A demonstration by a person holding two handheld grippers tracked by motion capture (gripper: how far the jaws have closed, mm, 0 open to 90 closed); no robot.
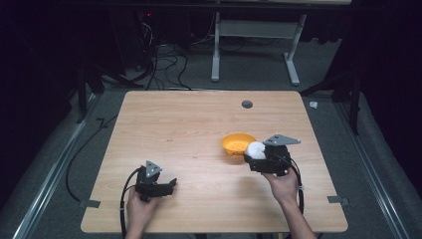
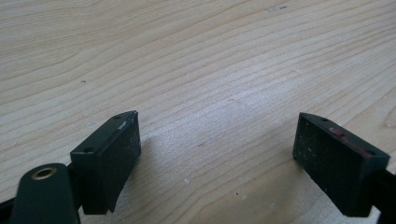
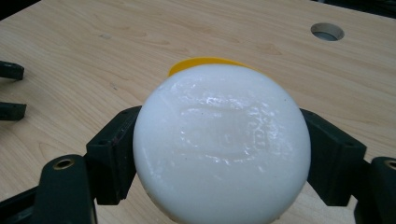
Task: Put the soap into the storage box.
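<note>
A white, smooth, rounded lump (image 3: pixel 222 140) sits between the two black jaws of my right gripper (image 3: pixel 222 154), which is shut on it. In the high view that right gripper (image 1: pixel 255 153) holds the white lump (image 1: pixel 256 149) at the near right rim of a small yellow bowl (image 1: pixel 236 143). The yellow bowl's rim (image 3: pixel 201 62) peeks out behind the lump. My left gripper (image 1: pixel 169 185) rests low over the near left part of the table, held by a hand. Its jaws (image 2: pixel 217 158) stand wide open over bare wood with nothing between them.
The light wooden table (image 1: pixel 189 124) has a round grey cable hole (image 1: pixel 247 104) near its far edge, also seen as a hole (image 3: pixel 327 31) in the right gripper view. Bits of tape (image 1: pixel 338 200) mark the near corners. Cables and a desk frame (image 1: pixel 256 30) lie on the dark floor beyond.
</note>
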